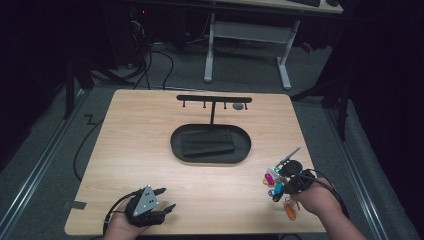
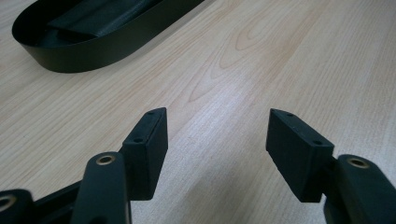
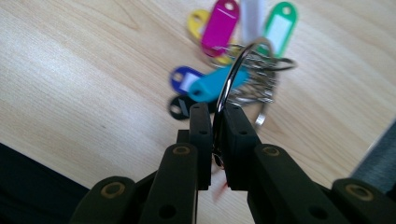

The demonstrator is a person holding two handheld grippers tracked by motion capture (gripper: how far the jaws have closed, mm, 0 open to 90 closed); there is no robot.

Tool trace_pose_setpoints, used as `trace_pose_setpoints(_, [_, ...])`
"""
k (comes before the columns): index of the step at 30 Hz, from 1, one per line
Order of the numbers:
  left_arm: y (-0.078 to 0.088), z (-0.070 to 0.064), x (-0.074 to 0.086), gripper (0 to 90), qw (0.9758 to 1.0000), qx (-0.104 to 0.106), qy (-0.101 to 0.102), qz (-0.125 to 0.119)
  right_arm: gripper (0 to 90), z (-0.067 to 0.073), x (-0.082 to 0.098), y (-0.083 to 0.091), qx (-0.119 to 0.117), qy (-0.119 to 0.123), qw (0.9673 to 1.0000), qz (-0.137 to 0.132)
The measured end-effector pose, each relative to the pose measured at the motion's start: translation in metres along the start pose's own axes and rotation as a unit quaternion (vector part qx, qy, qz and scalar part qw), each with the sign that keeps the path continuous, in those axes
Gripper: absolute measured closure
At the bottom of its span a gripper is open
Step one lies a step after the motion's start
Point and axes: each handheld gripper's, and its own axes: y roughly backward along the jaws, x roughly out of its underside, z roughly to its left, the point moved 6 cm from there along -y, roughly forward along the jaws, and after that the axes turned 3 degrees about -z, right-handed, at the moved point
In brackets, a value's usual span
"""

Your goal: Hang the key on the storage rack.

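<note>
Light wood-grain tabletop [image 1: 150,150] stands on a grey floor, with the white legs of a second desk [image 1: 282,65] at 12 o'clock.

Count: 2 grippers, 1 key bunch, 1 black oval tray [image 1: 177,145], 1 black T-shaped hook stand [image 1: 212,102] rising from the tray's far rim. The stand's bar shows 4 short pegs, with a small grey item hanging near its right end; what that item is cannot be made out. 1 dark flat slab lies inside the tray.

Task item: a bunch of coloured plastic key tags on a large silver metal ring [image 3: 233,70], at 4 o'clock on the table near the right edge. Tags counted in the right gripper view: 7, namely yellow, magenta, white, green, blue, teal and black. An orange piece [image 1: 290,211] hangs below the hand in the high view; whether it is an 8th tag cannot be told. Keys behind the tags are blurred.

Right gripper [image 3: 215,122]: jaws pinched narrow on the ring's wire, the ring standing edge-on between the pads, the tags dangling just above or on the wood; contact with the table cannot be confirmed.

Left gripper [image 2: 217,135]: at 7 o'clock, jaws wide apart with bare wood between them, holding nothing. The tray is cut off at the upper left of its view.
</note>
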Motion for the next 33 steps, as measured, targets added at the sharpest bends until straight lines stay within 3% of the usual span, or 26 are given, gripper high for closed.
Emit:
trace_pose_setpoints(6, [0.002, 0.005, 0.0, 38.8, 0.9998, -0.014, 0.011, -0.006, 85.2, -0.002, 0.0, 0.018, 0.007, 0.008, 0.9999, -0.005])
trace_pose_setpoints(13, [0.004, 0.013, 0.001, 38.7, 0.9992, -0.024, 0.028, -0.012, 85.4, 0.003, -0.006, 0.036, -0.002, 0.027, 0.9996, -0.007])
trace_pose_setpoints(33, [0.007, 0.017, 0.001, 36.0, 0.9986, -0.035, 0.036, -0.018, 85.5, 0.01, -0.039, 0.1, -0.004, 0.054, 0.9976, -0.043])
